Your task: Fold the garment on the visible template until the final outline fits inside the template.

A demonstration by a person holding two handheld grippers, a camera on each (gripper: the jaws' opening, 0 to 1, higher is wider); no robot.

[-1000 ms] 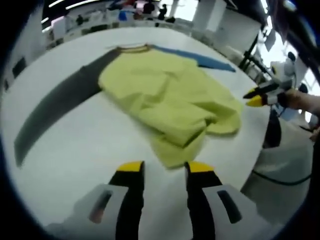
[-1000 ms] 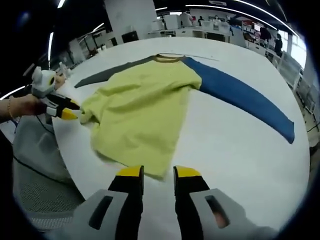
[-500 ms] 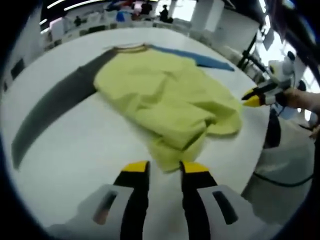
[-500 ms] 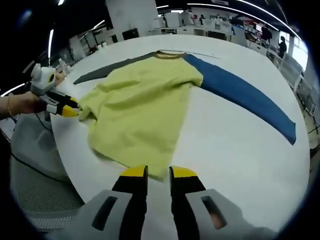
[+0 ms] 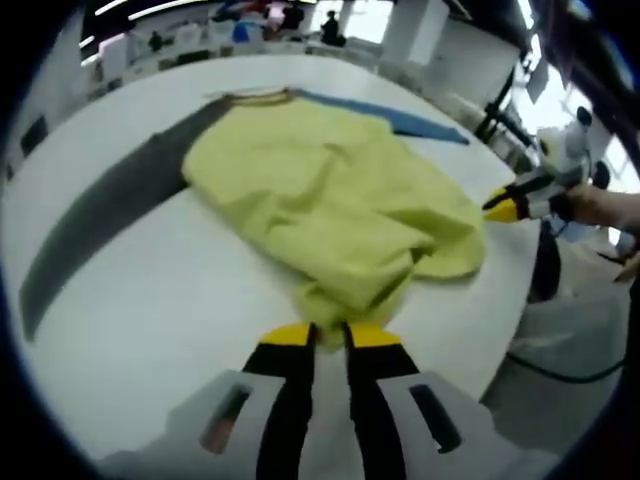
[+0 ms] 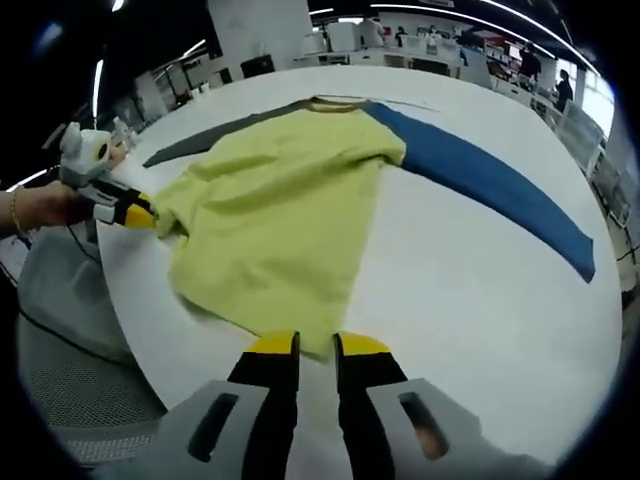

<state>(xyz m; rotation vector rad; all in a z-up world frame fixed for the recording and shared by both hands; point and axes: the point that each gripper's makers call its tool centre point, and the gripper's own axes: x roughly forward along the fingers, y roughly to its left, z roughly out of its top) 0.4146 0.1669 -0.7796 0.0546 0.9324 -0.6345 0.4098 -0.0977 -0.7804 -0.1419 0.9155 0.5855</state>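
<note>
Your left gripper (image 5: pixel 330 335): jaws nearly closed, narrow gap btwn yellow tips, fabric edge at the tips. Right gripper (image 6: pixel 316 345): same, tips close together, slim gap, hem just ahead.

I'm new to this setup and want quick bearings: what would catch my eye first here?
The crumpled yellow-green shirt body sprawls mid-table on the round white table. Its long blue sleeve stretches one way, its dark grey sleeve the other. Each yellow-tipped gripper sits at a hem corner.
</note>
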